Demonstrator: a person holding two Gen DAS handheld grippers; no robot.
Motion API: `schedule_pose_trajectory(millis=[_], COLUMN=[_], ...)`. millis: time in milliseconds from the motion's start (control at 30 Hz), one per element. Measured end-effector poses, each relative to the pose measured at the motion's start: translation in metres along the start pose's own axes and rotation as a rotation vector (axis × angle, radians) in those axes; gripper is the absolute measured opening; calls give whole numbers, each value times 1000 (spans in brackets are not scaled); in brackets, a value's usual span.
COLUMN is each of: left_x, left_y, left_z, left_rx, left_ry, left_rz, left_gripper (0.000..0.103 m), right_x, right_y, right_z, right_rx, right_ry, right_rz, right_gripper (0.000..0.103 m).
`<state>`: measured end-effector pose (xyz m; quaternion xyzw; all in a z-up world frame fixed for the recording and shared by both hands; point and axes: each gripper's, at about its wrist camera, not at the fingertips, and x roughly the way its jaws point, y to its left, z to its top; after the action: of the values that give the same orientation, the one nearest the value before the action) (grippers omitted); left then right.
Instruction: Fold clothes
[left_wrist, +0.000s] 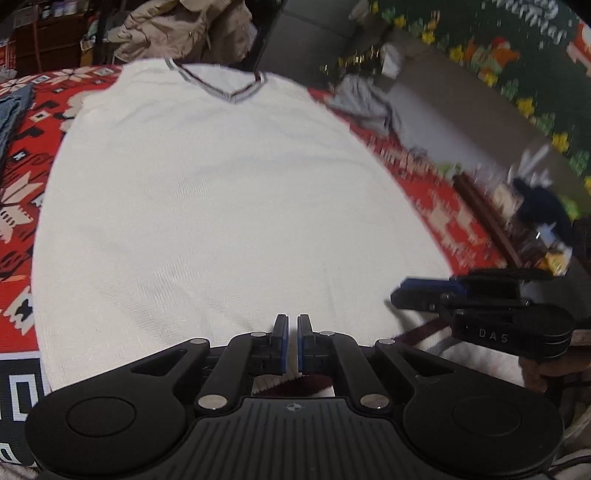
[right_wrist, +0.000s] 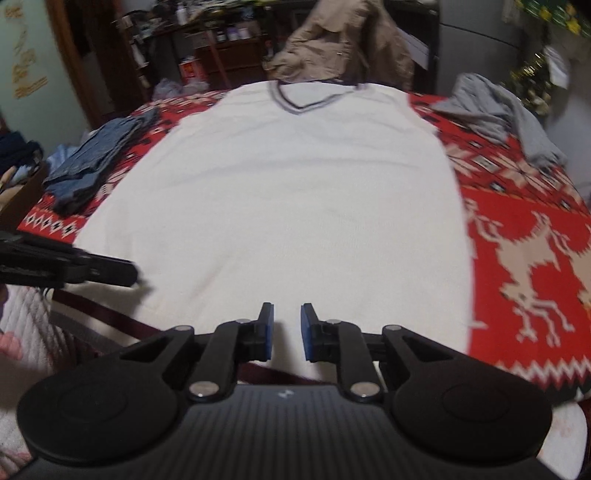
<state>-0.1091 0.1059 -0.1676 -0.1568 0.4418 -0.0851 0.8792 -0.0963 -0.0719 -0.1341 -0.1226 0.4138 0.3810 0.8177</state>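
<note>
A white V-neck sweater (left_wrist: 221, 206) (right_wrist: 280, 206) with grey and maroon collar trim lies spread flat, front up, on a red patterned blanket (right_wrist: 517, 192). My left gripper (left_wrist: 292, 319) hovers over the sweater's near hem toward its left side. Its pads are almost together and no fabric shows pinched between them. My right gripper (right_wrist: 287, 308) is over the near hem further right, its jaws a little apart with only flat fabric showing through the gap. Each gripper appears side-on in the other's view: the right gripper (left_wrist: 397, 291) and the left gripper (right_wrist: 135, 275).
Folded blue jeans (right_wrist: 92, 158) (left_wrist: 14, 107) lie on the blanket left of the sweater. A crumpled grey garment (right_wrist: 495, 110) (left_wrist: 365, 99) sits at the far right corner. A beige jacket (right_wrist: 343, 40) hangs beyond the collar. Shelves and clutter stand behind.
</note>
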Motion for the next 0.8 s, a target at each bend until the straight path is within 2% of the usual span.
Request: schedule_pose_trajectory(millis=[100, 233, 367, 500, 667, 800], left_x=[-2, -15, -31, -33, -18, -30], left_y=[2, 21, 40, 56, 57, 54], left_z=[-9, -18, -15, -4, -6, -17], left_rx=[26, -47, -156, -219, -220, -227], left_ry=[27, 34, -28, -98, -42, -1], left_rz=[8, 0, -38, -14, 40, 38], left_gripper=[4, 3, 4, 4, 3, 3], right_x=[9, -5, -24, -23, -5, -11], right_y=[8, 2, -29, -65, -80, -74], right_z=[-7, -19, -20, -5, -5, -21], right_rx=[-25, -15, 80, 159, 179, 207], right_ry=[32, 35, -5, -34, 10, 29], right_rz=[-15, -6, 14, -75, -141, -112], right_gripper=[18, 16, 17, 16, 15, 16])
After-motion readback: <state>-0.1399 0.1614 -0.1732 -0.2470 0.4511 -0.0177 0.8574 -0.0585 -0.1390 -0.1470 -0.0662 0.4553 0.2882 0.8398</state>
